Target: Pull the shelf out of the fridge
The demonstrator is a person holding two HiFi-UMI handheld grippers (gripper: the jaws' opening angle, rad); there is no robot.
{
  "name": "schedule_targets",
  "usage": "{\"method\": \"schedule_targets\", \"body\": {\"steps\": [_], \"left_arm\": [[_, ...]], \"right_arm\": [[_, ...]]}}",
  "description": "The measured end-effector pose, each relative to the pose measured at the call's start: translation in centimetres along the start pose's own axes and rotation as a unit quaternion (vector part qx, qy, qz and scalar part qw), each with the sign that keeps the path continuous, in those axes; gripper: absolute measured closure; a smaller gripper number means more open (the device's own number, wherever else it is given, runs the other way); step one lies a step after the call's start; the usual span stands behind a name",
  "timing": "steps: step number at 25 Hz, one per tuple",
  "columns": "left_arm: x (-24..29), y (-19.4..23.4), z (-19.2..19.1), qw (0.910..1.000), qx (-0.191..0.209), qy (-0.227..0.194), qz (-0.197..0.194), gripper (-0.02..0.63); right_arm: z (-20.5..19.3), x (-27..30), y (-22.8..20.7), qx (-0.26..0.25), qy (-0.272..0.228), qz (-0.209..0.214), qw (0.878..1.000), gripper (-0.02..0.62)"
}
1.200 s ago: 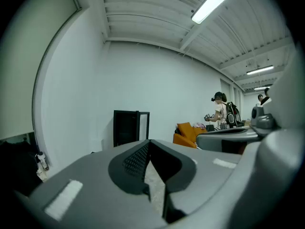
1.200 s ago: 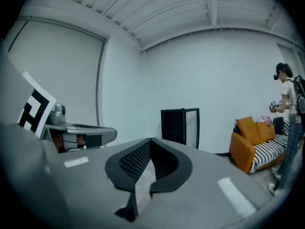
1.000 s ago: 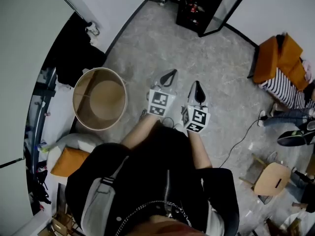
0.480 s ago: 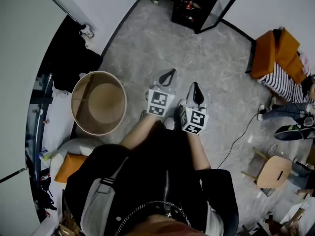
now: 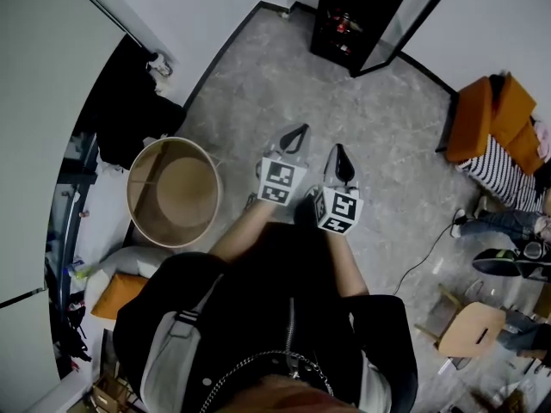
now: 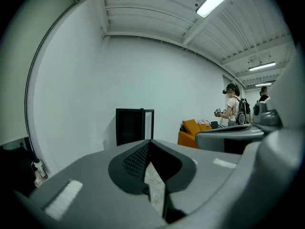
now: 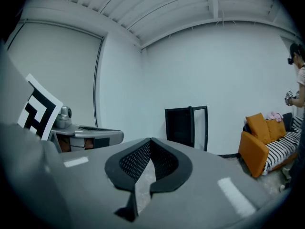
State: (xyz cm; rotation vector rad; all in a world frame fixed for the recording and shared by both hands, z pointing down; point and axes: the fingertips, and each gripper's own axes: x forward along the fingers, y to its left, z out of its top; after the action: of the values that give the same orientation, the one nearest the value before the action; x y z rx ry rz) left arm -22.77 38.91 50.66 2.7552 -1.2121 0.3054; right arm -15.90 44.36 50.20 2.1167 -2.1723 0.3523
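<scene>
Grey marbled floor (image 5: 275, 84) across most of the head view, bounded by plain white walls (image 5: 198, 7). At the far corner, tall black fridge (image 5: 349, 7) set against the wall, its glass door (image 5: 403, 20) swung open to the right. Straight ahead of both tools in the two gripper views, too. Inside the fridge, dim shelf (image 5: 337, 31) with small reddish items on it, hard to make out; sitting in place within the cabinet, well apart from both tools. Right of the fridge, orange sofa (image 5: 486, 114) with striped black-and-white cloth (image 5: 504, 163) just beside it. Off to the left, round tan open-topped tub (image 5: 172, 192) standing on the floor, near a mass of black clothing (image 5: 129, 101). At bottom centre, the wearer's black jacket (image 5: 258, 317), both forearms stretched forward. Lower right, pale wooden stool (image 5: 472, 317), and a thin black cable (image 5: 422, 246) trailing over the floor. Grey left tool (image 5: 301, 130) with black pads, held side by side with the matching right tool (image 5: 343, 149), each carrying a square-marker cube at its back, both pointing toward the fridge. Left tool closed, jaws together, nothing gripped. Right tool likewise closed and empty. Far right in the left gripper view, two other people (image 6: 234, 104) standing near the sofa.
</scene>
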Motion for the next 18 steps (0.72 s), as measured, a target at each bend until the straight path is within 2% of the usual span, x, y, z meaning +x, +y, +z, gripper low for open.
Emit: {"method": "schedule_targets", "body": {"steps": [10, 18], "left_arm": [[8.6, 0.0, 3.8, 0.9998, 0.005, -0.005, 0.019, 0.595], [14.4, -2.8, 4.9, 0.9998, 0.01, 0.002, 0.017, 0.595]], "right_arm": [[3.8, 6.8, -5.3, -0.002, -0.008, 0.036, 0.999, 0.594], [5.5, 10.0, -11.0, -0.001, -0.014, 0.044, 0.999, 0.594]]}}
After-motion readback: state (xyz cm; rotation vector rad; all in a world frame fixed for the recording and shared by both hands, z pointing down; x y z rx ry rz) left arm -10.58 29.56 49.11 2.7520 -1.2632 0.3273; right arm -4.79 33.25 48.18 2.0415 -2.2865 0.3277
